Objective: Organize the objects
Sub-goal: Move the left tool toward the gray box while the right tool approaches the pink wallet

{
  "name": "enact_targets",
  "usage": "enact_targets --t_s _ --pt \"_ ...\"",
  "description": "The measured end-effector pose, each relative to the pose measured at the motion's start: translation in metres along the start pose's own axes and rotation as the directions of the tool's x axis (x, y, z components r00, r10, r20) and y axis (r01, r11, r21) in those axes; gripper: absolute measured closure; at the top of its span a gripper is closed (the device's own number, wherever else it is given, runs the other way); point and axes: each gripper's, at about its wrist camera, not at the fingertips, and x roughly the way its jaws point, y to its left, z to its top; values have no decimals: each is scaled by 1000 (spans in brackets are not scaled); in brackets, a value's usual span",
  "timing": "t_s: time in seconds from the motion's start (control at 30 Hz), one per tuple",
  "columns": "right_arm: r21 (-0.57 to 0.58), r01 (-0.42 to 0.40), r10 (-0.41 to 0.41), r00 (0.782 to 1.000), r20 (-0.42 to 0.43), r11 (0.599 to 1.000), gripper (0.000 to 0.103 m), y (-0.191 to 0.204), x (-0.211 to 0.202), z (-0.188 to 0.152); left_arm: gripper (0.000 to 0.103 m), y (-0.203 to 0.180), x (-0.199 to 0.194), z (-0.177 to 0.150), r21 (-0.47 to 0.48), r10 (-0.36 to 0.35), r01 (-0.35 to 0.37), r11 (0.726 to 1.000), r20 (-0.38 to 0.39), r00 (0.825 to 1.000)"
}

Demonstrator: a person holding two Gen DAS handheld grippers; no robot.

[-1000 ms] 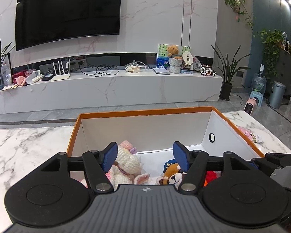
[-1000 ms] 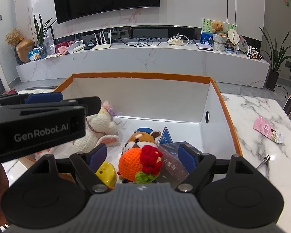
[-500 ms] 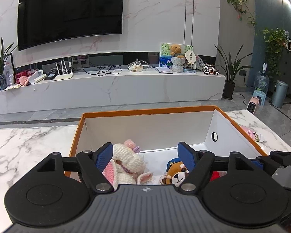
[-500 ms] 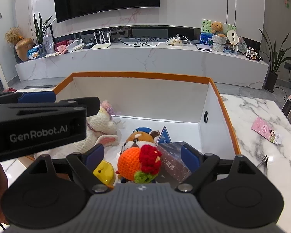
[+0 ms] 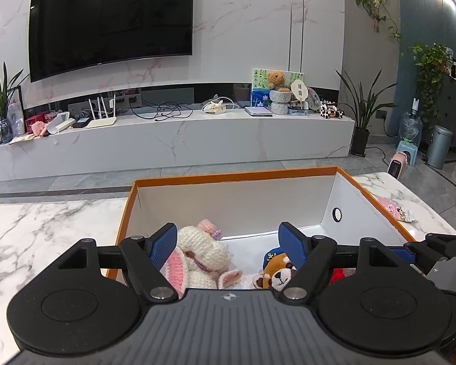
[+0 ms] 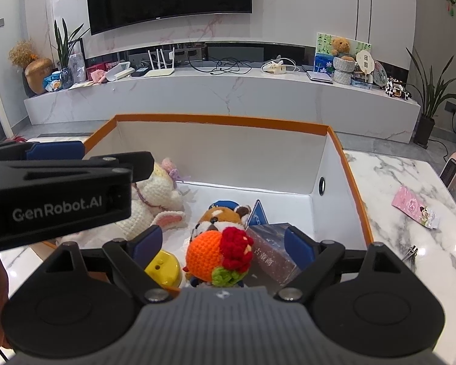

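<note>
Hanging over the near edge of an orange-rimmed white box (image 6: 346, 164), both grippers block part of its contents. The left gripper (image 5: 228, 245) stands released, its jaws having just spread; the crocheted white bunny (image 5: 202, 249) lies between and below them, its lower body cut off by the gripper's housing. The right gripper (image 6: 223, 241) is likewise released, its jaws also just widened, with an orange crocheted ball (image 6: 205, 257) bearing a red flower below the gap. A brown plush bear (image 6: 220, 216) lies half hidden behind the ball, a yellow toy (image 6: 164, 269) is partly covered by one finger, and a dark printed carton (image 6: 272, 251) sits at the right; its lettering is hard to read. The box rests on a marble table (image 6: 410, 237), where a pink packet (image 6: 415, 208) lies. Beyond stand a low marble console (image 5: 167, 140) and a wall television (image 5: 109, 21).
</note>
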Motion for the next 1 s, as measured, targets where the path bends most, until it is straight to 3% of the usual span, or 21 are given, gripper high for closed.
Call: enact_targets --t_s 0.47,1.0 --pt "-43 16 -15 1000 26 999 11 4 -20 1 15 4 -21 5 7 8 -8 1000 28 1000" --pt "-126 -45 48 999 21 991 8 14 -72 -14 14 28 -80 -6 29 -20 20 999 16 1000"
